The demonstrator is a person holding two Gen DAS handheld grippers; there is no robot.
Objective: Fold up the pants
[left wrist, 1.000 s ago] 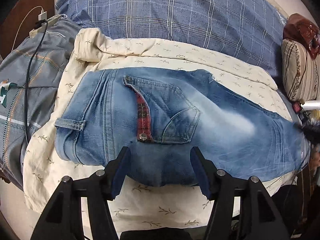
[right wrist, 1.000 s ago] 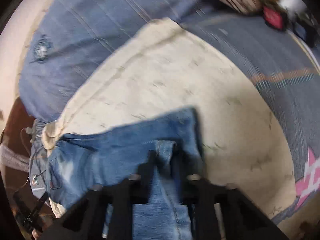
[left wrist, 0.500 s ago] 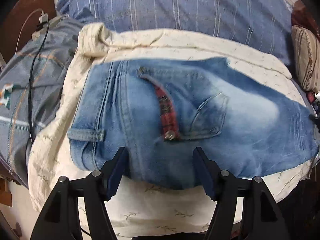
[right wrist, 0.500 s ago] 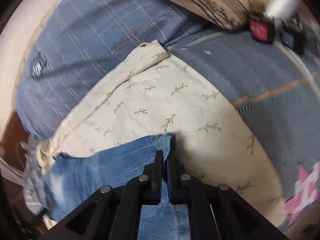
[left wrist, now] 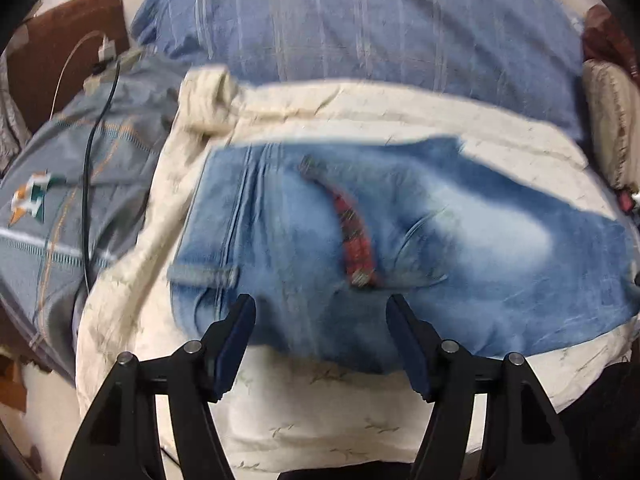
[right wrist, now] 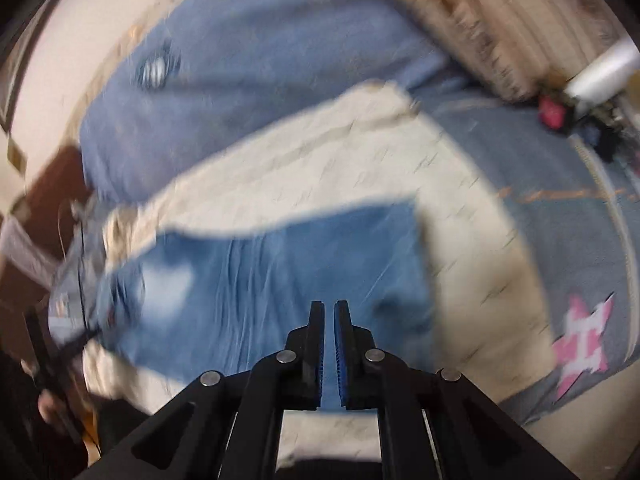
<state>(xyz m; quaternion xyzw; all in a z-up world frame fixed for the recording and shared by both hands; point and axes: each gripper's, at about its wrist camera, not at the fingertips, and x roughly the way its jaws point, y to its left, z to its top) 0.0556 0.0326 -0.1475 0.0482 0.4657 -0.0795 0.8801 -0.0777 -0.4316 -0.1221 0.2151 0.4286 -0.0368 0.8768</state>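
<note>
The faded blue jeans [left wrist: 400, 248] lie folded on a cream leaf-print cloth [left wrist: 320, 412], back pocket with a red plaid flap [left wrist: 356, 236] facing up. My left gripper [left wrist: 322, 312] is open and empty, its fingers just above the near edge of the jeans at the waist end. In the right wrist view the jeans [right wrist: 280, 288] lie flat below my right gripper [right wrist: 328, 308], whose jaws stand nearly together with a thin gap and nothing between them. Both views are blurred by motion.
A blue plaid pillow [left wrist: 360, 28] lies behind the cloth. A grey quilt with a black cable [left wrist: 86, 184] is at the left. A striped cushion [left wrist: 612, 128] and small items [right wrist: 556, 112] sit at the right. A brown headboard [left wrist: 60, 48] is at the far left.
My right gripper has let go of the jeans' hem and pulled back; the leg now lies flat on the cloth. My left gripper has shifted slightly over the waist end, still open.
</note>
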